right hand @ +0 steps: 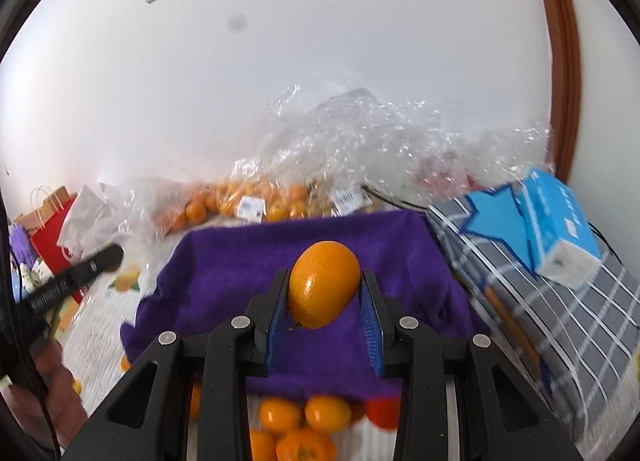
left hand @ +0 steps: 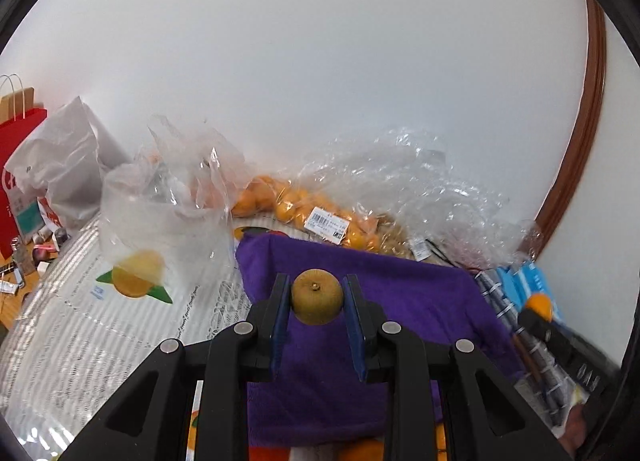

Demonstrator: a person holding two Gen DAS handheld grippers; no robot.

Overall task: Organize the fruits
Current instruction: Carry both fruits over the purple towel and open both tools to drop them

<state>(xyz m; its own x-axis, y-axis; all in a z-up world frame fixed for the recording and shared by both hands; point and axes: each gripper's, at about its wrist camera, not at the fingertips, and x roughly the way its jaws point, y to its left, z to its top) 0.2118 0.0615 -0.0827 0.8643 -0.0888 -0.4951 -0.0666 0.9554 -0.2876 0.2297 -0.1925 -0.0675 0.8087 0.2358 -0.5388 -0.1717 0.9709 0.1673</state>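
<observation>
Behind, a clear plastic bag [left hand: 320, 205] holds many oranges [left hand: 288, 201].

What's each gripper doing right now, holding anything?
Left gripper: closed on a small round brownish-green fruit.
Right gripper: closed on a glossy oval orange citrus fruit.

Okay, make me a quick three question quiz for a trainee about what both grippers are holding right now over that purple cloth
1. True or false: the left gripper is empty.
2. Which fruit does the right gripper hold? A) orange kumquat B) red apple C) banana
3. Fill in: both grippers hang above a ___ cloth.

Key:
1. False; its fingers clamp a small brownish-green fruit.
2. A
3. purple
</observation>
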